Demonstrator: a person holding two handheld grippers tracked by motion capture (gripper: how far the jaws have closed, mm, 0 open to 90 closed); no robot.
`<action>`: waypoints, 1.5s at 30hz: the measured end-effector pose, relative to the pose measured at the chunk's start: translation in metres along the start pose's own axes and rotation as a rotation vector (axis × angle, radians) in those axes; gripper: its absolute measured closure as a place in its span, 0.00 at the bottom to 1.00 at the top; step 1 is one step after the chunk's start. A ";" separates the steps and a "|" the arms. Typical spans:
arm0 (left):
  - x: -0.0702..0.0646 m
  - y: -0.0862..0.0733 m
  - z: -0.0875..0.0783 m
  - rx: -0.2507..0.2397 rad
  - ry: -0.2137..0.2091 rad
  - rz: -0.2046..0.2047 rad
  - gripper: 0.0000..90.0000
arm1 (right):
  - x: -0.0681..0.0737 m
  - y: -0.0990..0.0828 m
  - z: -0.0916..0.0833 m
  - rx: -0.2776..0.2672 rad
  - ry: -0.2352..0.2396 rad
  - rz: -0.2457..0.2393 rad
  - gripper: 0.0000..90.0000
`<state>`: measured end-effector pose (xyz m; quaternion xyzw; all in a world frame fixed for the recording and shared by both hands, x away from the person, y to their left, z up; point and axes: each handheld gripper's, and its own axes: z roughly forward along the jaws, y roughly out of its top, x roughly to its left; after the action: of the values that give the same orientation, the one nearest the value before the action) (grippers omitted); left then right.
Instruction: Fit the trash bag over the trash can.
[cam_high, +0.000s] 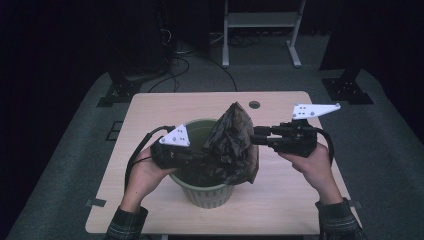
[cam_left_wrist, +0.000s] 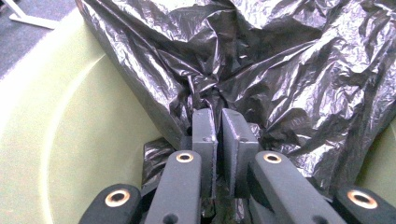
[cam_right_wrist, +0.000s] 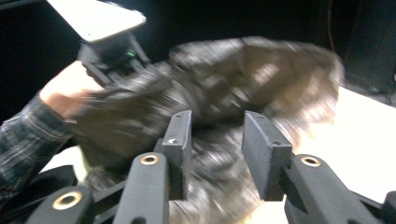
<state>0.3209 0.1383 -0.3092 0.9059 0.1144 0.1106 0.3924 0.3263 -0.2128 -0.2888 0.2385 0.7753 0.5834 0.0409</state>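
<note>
The left gripper (cam_left_wrist: 218, 119) pinches a fold of the black bag (cam_left_wrist: 261, 70), just above the green bin (cam_high: 205, 192). The right gripper (cam_right_wrist: 217, 128) is partly open beside the bag, and seems to hold nothing, though that view is blurry.

I find no readable text, label, brand, number or sign on anything in front of me.
</note>
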 end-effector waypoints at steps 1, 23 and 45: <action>0.000 0.000 0.000 -0.001 -0.002 0.000 0.93 | -0.005 -0.005 -0.001 -0.002 -0.005 0.022 0.67; -0.002 0.002 0.010 0.014 -0.005 0.004 0.93 | 0.004 -0.013 0.026 -0.012 0.083 -0.004 1.00; 0.031 0.049 -0.022 -0.206 0.022 -0.022 0.56 | 0.037 -0.013 0.067 0.161 0.207 -0.131 1.00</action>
<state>0.3502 0.1304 -0.2551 0.8582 0.1168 0.1272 0.4834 0.3124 -0.1407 -0.3146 0.1285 0.8335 0.5370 -0.0204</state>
